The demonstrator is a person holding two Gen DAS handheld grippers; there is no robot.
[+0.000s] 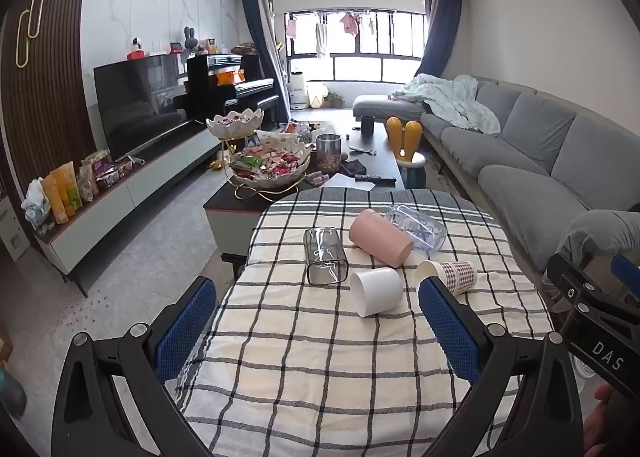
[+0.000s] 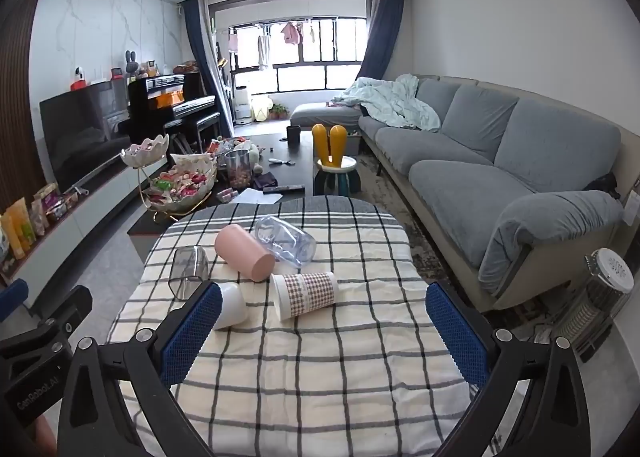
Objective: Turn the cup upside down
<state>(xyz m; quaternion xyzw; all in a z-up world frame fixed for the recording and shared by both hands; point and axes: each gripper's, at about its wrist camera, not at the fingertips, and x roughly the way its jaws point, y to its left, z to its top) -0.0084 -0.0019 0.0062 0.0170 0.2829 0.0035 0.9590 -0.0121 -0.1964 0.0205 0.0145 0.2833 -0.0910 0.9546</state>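
Left gripper (image 1: 318,323) and right gripper (image 2: 324,331), both spread wide and empty; ahead, five cups lie tipped, white cup (image 1: 376,291) nearest, possibly touching the checked cup (image 1: 452,276).

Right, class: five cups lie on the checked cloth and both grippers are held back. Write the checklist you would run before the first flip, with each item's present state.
1. left gripper open and empty: ok.
2. right gripper open and empty: ok.
3. Cups on their sides, none upside down yet: white cup, plaid cup, pink cup, smoky glass, clear cup: ok.
4. Pink cup free of the clear cup: not ok, they look to be touching.
5. Bare checked cloth nearby to set a cup down: ok.
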